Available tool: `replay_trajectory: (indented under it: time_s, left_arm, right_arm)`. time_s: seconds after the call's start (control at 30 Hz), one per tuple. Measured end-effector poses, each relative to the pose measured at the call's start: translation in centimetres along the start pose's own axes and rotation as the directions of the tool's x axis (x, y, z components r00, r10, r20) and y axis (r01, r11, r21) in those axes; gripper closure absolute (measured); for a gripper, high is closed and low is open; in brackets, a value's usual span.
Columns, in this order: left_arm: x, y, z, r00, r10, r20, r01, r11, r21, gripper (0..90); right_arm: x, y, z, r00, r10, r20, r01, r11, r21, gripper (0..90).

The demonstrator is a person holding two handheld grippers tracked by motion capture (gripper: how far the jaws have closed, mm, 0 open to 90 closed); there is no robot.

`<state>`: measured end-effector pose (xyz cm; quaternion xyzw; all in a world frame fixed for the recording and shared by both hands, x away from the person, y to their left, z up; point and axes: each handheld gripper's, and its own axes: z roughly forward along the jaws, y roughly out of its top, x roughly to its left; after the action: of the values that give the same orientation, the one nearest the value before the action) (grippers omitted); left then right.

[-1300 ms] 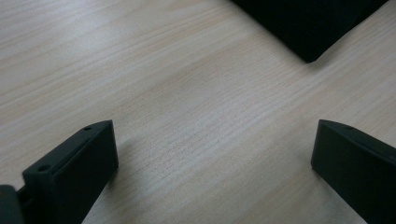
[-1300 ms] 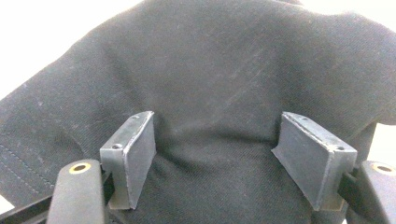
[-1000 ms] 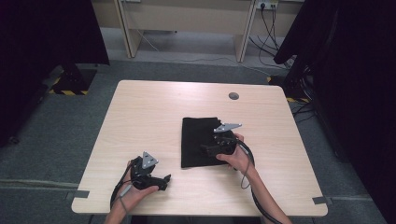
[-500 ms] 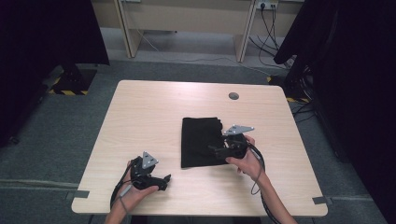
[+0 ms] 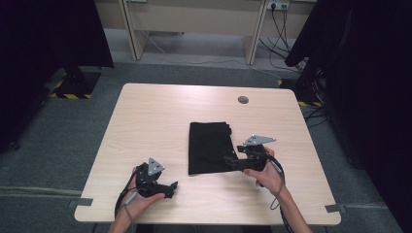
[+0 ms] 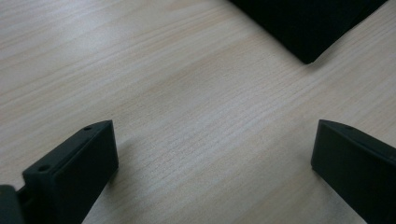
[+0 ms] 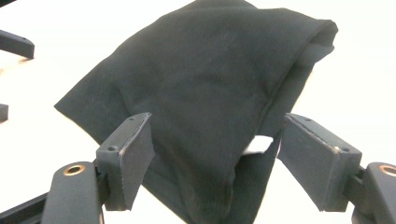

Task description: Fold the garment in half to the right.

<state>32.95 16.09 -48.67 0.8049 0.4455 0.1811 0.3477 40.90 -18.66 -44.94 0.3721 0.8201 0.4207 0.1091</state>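
At lower left of the high view, the left gripper (image 5: 171, 186) rests on the pale wooden worktop (image 5: 160, 121), jaws apart over bare wood. Centre frame lies one folded black cloth (image 5: 210, 147). Right of centre, the right gripper (image 5: 229, 160) sits at its lower right edge, jaws spread wide, not pinching.

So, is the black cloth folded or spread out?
Folded: the black cloth lies as a compact rectangle, and layered edges show along its side.

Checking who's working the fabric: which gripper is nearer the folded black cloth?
Right. The right gripper is at the folded black cloth, jaws open; the left gripper rests apart near the table's front edge.
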Motion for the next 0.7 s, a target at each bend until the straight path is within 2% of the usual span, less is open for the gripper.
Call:
replay_trajectory:
  time_s: [0.23,0.7]
  left_arm:
    - [0.0,0.0,0.0,1.0,0.0,0.0,0.0,1.0,0.0,0.0]
    - [0.0,0.0,0.0,1.0,0.0,0.0,0.0,1.0,0.0,0.0]
  right_arm:
    - [-0.2,-1.2,-1.1,0.9997,0.001,0.024,-0.001,1.0,0.002,26.2]
    - [-0.1,-3.3,-2.5,0.9991,0.008,0.041,-0.009,0.9999,0.009,26.0]
